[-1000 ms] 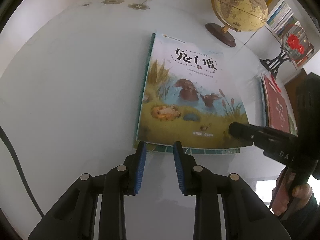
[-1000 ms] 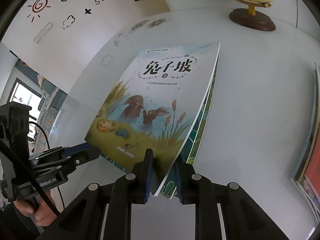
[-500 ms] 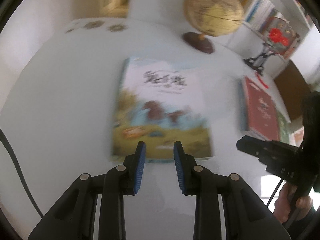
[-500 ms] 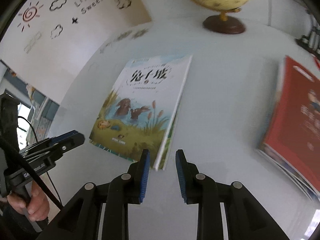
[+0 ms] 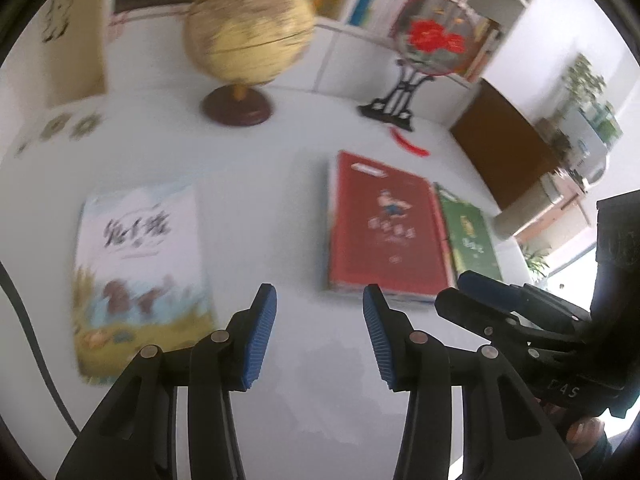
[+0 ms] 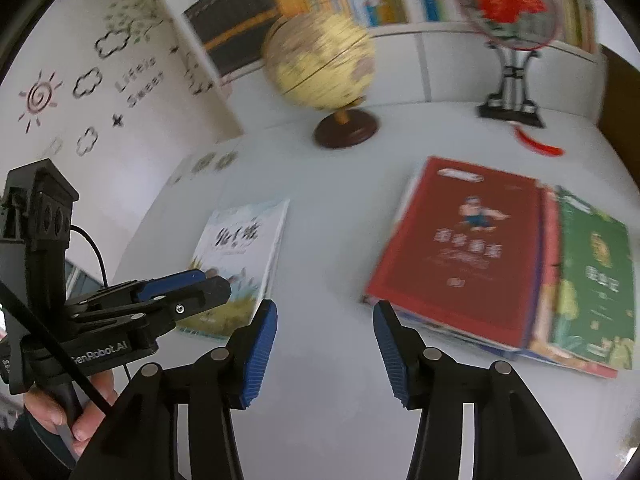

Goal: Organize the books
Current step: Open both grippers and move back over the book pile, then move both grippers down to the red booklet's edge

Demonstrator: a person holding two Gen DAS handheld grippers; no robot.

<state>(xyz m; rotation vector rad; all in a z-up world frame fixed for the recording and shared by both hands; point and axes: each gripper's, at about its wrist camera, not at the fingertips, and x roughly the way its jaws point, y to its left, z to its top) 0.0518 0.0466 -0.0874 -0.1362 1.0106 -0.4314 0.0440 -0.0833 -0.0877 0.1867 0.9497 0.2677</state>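
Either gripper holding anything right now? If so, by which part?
Nothing held. Left gripper and right gripper have just been opening, jaws empty. The picture book lies flat on the table, clear of both.

Motion is smearing the picture book (image 5: pixel 140 276) at nine o'clock of my left view, so I am failing to read its title. The globe (image 5: pixel 248 28) at twelve o'clock is blurring too. At four o'clock, the red book (image 6: pixel 464 252) is hiding most of the books beneath it.
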